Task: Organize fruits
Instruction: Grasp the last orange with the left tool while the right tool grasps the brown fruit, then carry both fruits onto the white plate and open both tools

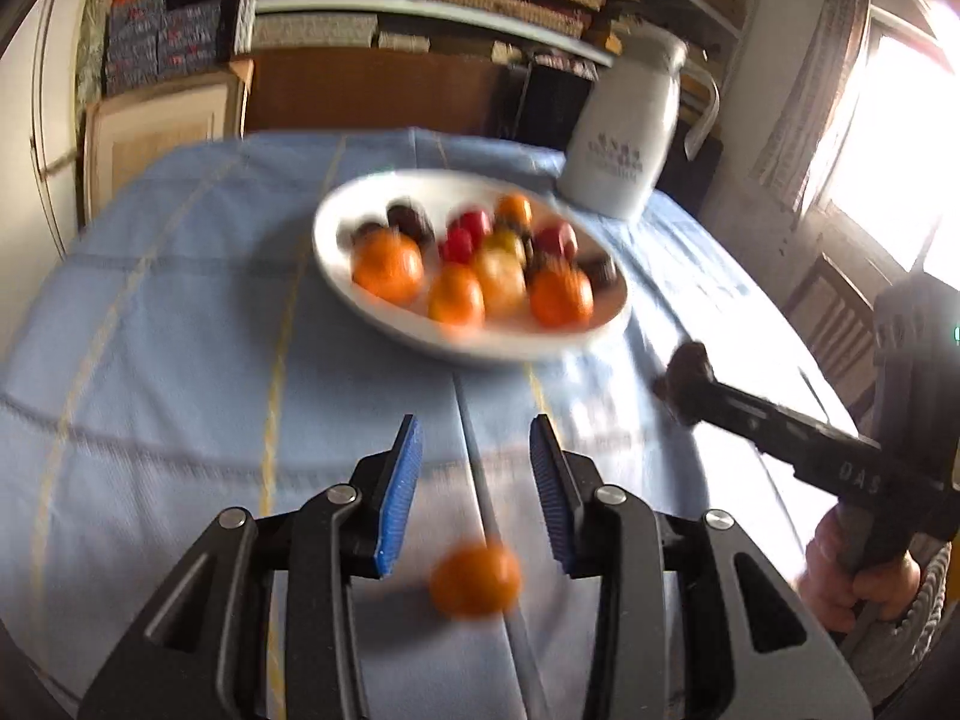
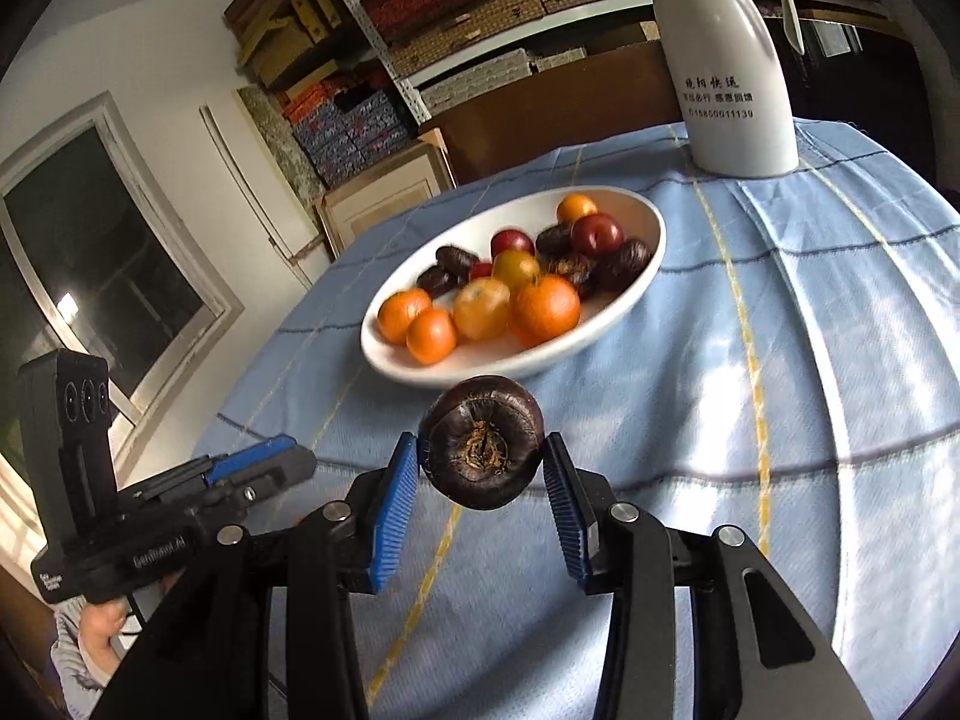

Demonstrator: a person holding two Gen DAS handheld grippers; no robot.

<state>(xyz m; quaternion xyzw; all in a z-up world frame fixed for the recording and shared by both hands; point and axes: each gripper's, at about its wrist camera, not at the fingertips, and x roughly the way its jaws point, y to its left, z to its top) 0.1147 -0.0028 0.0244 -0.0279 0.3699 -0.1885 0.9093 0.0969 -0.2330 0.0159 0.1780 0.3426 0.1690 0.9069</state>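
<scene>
1 orange (image 1: 474, 579) lies loose on the desk (image 1: 180, 360) under the left tongs (image 1: 477, 450), narrowly parted and empty; it may roll off; the right tongs (image 2: 480, 439) pinch a dark fruit (image 2: 483, 468) at their tips, short of the bowl (image 2: 408, 360); it could slip.

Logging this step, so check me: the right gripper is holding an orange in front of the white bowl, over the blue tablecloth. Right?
No. The right gripper holds a dark brown fruit, not an orange, as the right wrist view shows. It is in front of the white bowl, over the blue tablecloth.
</scene>
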